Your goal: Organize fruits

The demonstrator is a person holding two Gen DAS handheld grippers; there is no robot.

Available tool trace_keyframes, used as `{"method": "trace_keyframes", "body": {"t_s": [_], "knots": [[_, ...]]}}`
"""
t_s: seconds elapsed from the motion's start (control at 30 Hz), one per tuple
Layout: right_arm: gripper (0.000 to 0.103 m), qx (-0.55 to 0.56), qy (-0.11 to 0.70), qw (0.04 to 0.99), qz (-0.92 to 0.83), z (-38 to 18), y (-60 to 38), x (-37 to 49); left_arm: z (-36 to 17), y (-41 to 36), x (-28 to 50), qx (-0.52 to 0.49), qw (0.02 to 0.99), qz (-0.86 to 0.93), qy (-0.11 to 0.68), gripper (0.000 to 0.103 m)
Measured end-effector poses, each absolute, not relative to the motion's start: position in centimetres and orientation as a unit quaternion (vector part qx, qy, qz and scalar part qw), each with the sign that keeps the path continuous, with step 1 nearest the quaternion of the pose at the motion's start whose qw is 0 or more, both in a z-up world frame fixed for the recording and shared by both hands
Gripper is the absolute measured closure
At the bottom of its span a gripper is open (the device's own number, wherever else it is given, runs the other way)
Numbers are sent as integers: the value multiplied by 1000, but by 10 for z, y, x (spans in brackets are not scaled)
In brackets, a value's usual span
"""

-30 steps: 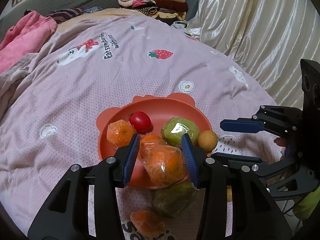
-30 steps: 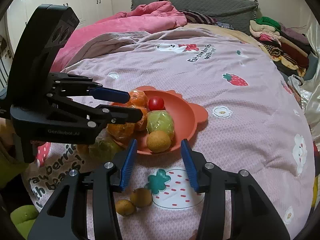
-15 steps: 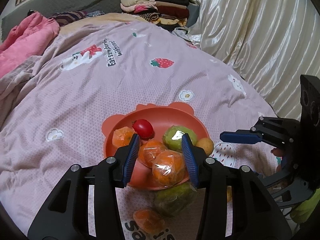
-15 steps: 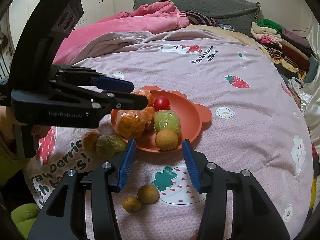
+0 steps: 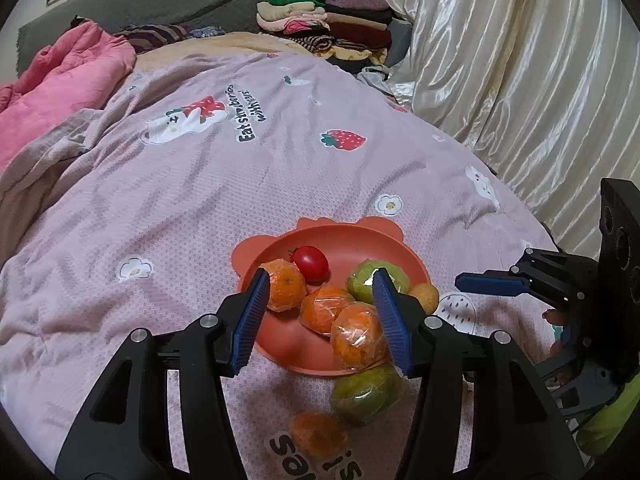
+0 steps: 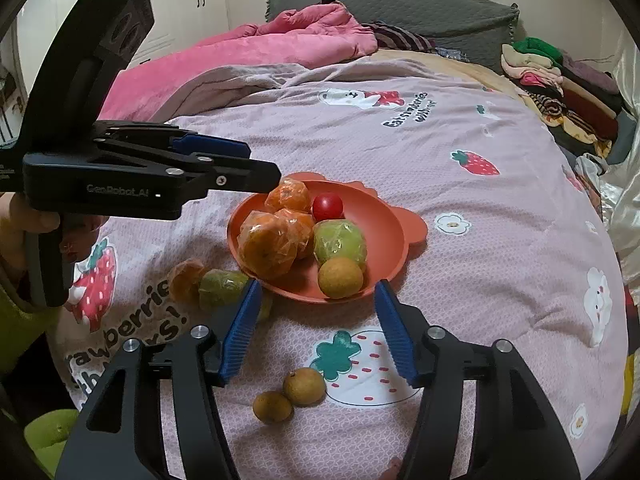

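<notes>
Fruits sit mostly in an orange-red plastic bear-eared plate (image 6: 400, 236) on the pink strawberry-print bedspread (image 5: 200, 184). On the plate: three plastic-wrapped oranges (image 6: 266, 242), a small red tomato (image 6: 327, 207), a wrapped green fruit (image 6: 340, 241) and a round yellow-brown fruit (image 6: 341, 277) at the near rim. Off the plate, on the bedspread just beside its left edge in the right wrist view: another wrapped orange (image 6: 186, 278) touching a second wrapped green fruit (image 6: 222, 288). Two small brown round fruits (image 6: 290, 394) lie together nearer the right gripper (image 6: 316, 328). Its blue-padded jaws are opening, nothing between the pads. Left gripper (image 5: 326, 316) hangs over the plate's near side; its jaws are opening, apart around the nearest wrapped orange, with a gap at the left pad; right-pad contact is unclear. A hand (image 6: 24, 216) holds its handle.
</notes>
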State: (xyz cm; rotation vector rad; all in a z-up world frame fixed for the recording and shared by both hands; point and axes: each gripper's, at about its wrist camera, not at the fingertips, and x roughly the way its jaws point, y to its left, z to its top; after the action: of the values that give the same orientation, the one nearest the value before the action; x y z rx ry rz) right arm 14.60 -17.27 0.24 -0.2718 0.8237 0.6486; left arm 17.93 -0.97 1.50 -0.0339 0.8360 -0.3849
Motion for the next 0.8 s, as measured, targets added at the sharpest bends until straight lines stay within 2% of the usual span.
{"method": "trace_keyframes", "body": {"t_s": [0.27,0.8], "knots": [[33,-120,390,862,301,4,-176,145,20,-3,171,-18,901,-176,396,47],[21,-98,388,872,282,9,-188,140,26,2,157,-15,909,-164,384,31]]}}
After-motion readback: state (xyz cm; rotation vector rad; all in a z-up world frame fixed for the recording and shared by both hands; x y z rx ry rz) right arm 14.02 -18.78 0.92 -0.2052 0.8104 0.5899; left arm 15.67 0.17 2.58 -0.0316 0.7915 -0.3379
